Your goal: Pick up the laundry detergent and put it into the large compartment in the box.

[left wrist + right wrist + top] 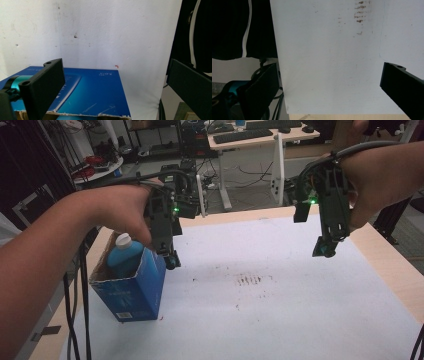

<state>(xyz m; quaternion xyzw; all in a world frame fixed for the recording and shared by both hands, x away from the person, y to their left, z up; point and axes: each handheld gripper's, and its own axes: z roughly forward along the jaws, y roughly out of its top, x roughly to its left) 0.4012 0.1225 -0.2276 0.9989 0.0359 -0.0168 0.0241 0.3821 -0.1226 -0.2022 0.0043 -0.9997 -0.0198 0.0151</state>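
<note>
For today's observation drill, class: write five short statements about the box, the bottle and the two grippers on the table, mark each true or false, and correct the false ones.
1. The blue box stands near the table's left edge. True.
2. The bottle lies on the white sheet beside the box. False: it stands inside the open box, white cap up.
3. The left gripper is at the box's top edge. True.
4. The right gripper holds the bottle. False: it hangs open over the bare sheet, far from the box.
5. The left gripper's jaws are clamped shut. False: the left gripper view shows them wide apart above the box's blue side.
</note>
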